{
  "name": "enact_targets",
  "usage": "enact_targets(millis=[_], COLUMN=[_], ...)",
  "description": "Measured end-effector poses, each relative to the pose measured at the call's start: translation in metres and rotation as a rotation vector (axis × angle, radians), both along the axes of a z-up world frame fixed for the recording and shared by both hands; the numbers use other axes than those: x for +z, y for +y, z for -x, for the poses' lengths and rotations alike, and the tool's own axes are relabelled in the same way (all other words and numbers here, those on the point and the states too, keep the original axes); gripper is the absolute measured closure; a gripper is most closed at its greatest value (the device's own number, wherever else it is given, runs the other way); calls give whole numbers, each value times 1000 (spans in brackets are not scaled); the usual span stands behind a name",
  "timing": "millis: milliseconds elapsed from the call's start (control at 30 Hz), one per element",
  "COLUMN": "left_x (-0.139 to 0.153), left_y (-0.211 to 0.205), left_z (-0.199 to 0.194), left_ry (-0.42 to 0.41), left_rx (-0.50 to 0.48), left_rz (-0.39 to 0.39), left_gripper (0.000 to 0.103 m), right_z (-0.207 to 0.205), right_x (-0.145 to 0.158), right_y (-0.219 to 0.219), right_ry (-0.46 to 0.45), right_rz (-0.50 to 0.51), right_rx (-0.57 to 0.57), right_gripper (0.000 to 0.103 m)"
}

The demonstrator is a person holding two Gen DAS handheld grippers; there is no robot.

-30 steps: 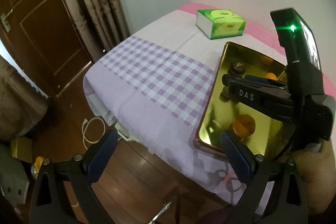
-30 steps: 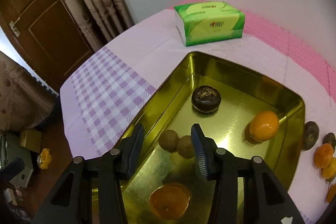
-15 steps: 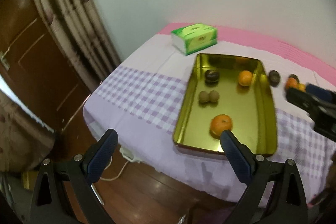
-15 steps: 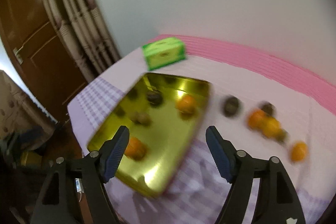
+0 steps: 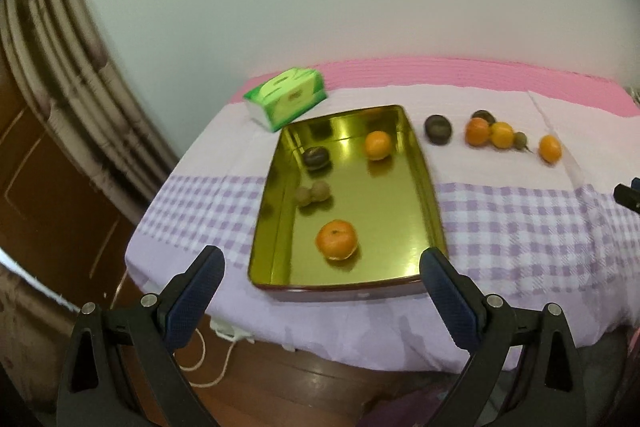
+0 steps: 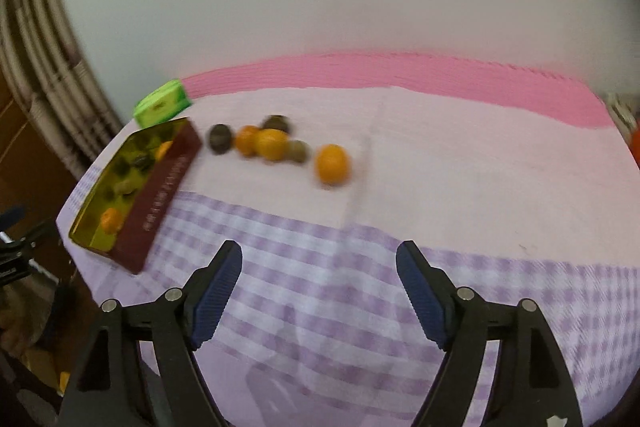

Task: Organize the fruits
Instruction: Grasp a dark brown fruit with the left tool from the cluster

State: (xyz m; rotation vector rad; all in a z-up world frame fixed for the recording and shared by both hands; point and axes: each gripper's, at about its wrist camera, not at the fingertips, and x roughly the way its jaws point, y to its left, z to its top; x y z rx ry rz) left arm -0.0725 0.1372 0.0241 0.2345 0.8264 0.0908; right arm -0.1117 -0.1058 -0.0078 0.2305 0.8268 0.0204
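Left wrist view: I see my left hand-held gripper (image 5: 320, 285) released over the gold tray (image 5: 276, 211) holding fruit; right hand-held gripper (image 6: 319, 285) released, loose oranges (image 6: 331, 163) on the bench (image 6: 460, 195).

Left gripper (image 5: 320, 287): black angular frame with triangular cutouts in each arm, silver round screws at the joints, and two fingers (image 5: 194, 297) faced with dark blue ribbed pads. Right gripper (image 6: 319, 287): the same build, black arms with triangular cutouts, silver screws at the pivots, dark blue ridged pads (image 6: 420, 297), and a small white mark on its frame at 5 o'clock.
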Motion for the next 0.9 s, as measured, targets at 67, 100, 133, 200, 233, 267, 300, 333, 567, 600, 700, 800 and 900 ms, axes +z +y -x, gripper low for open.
enact_targets(millis=[67,100,133,200,233,267,300,333,567,600,700,800,900], left_x=[1,2,2,1,0,1,1,2,18,20,26,25,14], left_y=[-9,-13,-17,-26,-30,-34,-37,-42,-77,-81,-93,-106,-120], left_z=[1,2,1,-2,-3,-5,-8,-10,-41,-48,-77,-109,-138], left_ry=[-10,-12,-11,-6,2,9,16,22,40,44,66,104,152], left_rx=[-28,-44,-60,-89,-108,-126,-148,-171,-364,-391,-492,-589,-659], left_rz=[-17,-19,-22,-27,-22,-14,-4,5,9,11,12,-26,-82], left_gripper=[5,5,5,5,5,5,5,5,5,5,5,5,6], right_z=[5,8,10,15,15,15,15,15,13,13,13,14,15], right_x=[-2,-4,-5,-7,-9,-9,-11,-11,-16,-16,-14,-8,-5], right_y=[-13,-20,-25,-36,-41,-42,-44,-45,-46,-48,-52,-58,-61], right_ry=[4,5,5,5,7,10,12,12,14,15,13,-4,-13], right_rz=[-6,-11,-14,-25,-32,-37,-42,-48,-82,-91,-114,-135,-151], right_rx=[-24,-34,-42,-61,-68,-72,-74,-73,-52,-51,-55,-61,-62], right_gripper=[23,22,21,21,21,21,21,21,21,21,21,21,21])
